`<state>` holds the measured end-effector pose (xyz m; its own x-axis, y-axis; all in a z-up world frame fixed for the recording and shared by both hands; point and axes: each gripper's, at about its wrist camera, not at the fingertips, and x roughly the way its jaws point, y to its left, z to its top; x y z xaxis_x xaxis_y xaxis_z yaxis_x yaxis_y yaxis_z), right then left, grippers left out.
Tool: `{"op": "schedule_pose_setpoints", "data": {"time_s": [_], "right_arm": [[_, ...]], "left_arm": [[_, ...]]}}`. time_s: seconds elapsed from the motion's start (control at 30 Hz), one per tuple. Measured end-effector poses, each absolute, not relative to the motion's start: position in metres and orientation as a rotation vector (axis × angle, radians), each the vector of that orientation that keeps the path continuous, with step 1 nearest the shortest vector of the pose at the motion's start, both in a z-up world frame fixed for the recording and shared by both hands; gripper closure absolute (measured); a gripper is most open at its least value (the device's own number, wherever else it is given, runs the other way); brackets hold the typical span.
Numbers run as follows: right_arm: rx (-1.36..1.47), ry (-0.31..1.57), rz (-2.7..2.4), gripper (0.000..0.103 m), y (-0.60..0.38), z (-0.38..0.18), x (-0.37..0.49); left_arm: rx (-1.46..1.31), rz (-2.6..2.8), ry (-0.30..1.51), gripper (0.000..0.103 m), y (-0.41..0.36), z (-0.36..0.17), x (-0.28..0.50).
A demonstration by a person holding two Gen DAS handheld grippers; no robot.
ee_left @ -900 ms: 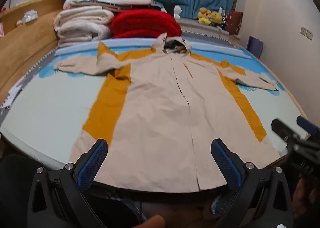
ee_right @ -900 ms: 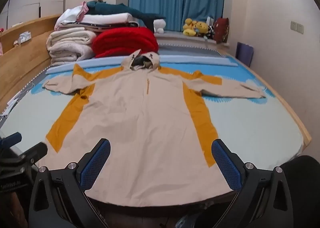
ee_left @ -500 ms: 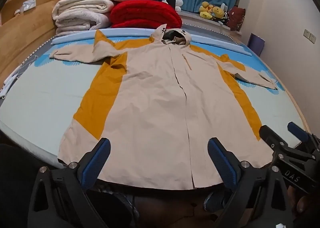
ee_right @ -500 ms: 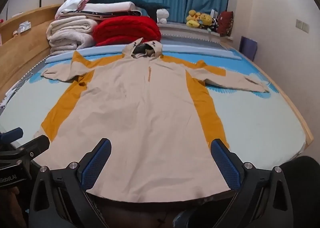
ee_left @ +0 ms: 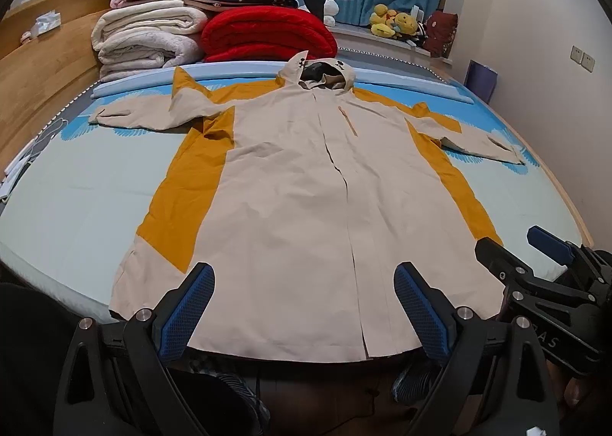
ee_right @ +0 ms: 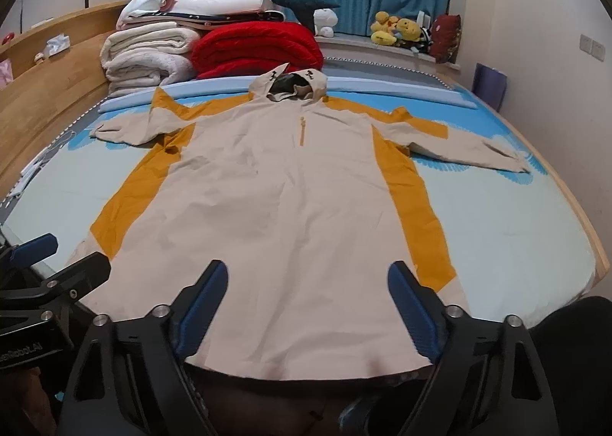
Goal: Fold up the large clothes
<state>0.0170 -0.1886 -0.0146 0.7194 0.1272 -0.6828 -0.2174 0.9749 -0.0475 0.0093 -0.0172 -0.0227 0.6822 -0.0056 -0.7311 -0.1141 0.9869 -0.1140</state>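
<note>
A long beige hooded coat (ee_left: 306,187) (ee_right: 283,198) with mustard side panels lies spread flat, front up, on the bed, both sleeves stretched out sideways and its hem at the near edge. My left gripper (ee_left: 304,302) hovers open above the hem near the front placket, with nothing between its blue pads. My right gripper (ee_right: 308,300) also stands open above the hem, a little to the right; it shows in the left wrist view too, as the right gripper (ee_left: 535,244) at the right edge. Neither gripper touches the cloth.
The bed (ee_left: 69,214) has a pale blue sheet and a wooden frame (ee_left: 46,68). Folded blankets (ee_left: 149,41) and a red quilt (ee_left: 267,34) are stacked at its head. Plush toys (ee_right: 397,28) sit by the blue curtain. A wall runs along the right.
Both grippers have moved forward and tipped down towards the coat's hem, so the coat fills more of each view. The coat itself has not moved.
</note>
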Motion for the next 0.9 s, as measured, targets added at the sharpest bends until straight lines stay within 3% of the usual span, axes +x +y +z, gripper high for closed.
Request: {"op": "schedule_pose_setpoints", "data": {"time_s": [0.9], "right_arm": [[-0.135, 0.726, 0.21, 0.022, -0.178, -0.017, 0.014]], "left_arm": [[-0.157, 0.055, 0.826, 0.01, -0.017, -0.024, 0.01]]}}
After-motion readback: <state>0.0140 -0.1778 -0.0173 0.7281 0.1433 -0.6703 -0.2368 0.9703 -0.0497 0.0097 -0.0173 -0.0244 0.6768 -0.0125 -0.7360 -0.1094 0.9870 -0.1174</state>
